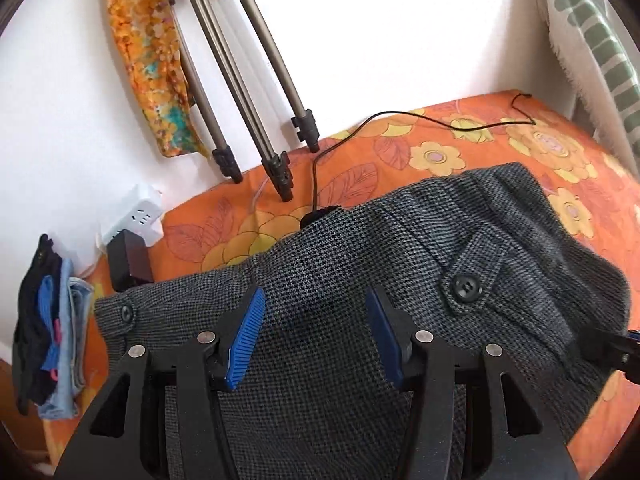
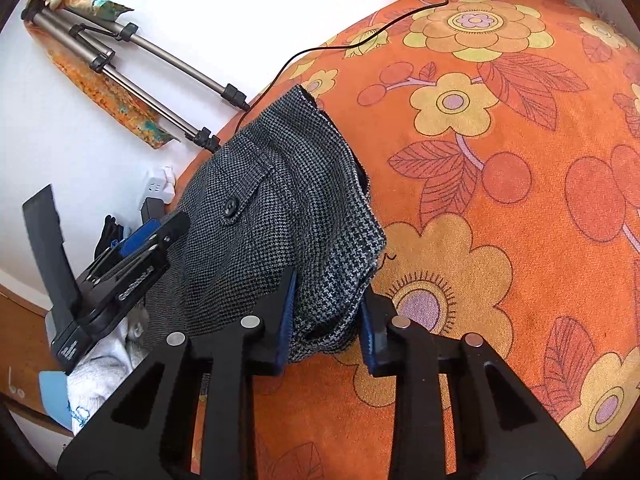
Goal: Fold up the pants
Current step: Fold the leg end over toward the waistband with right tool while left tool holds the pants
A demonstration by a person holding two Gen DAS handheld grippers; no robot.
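The grey houndstooth pants (image 1: 400,260) lie bunched on the orange floral bedcover (image 1: 460,148), which serves as the reference surface; they occupy its near-left portion, close to the white wall. The left gripper (image 1: 316,328) hangs over the pants with its blue pads (image 1: 246,340) spread apart, fabric visible between them but not pinched. The right gripper (image 2: 326,316) has its jaws partly parted around a folded edge of the pants at the cloth's near side; whether the pads actually press the fabric cannot be determined. A black button (image 1: 464,289) on a flap sits on the pants, just beyond the left gripper. A thin black cable (image 1: 400,120) runs across the bedcover's far side, ending at the pants' far edge. Tripod legs (image 1: 256,120) stand at the bedcover's far-left edge against the wall, draped with an orange patterned cloth (image 1: 148,60). A white power strip (image 1: 136,216) with a black adapter lies off the bedcover's left edge, beside a stack of folded garments (image 1: 52,328). Lettering on the left gripper body in the right wrist view is too blurred to read.
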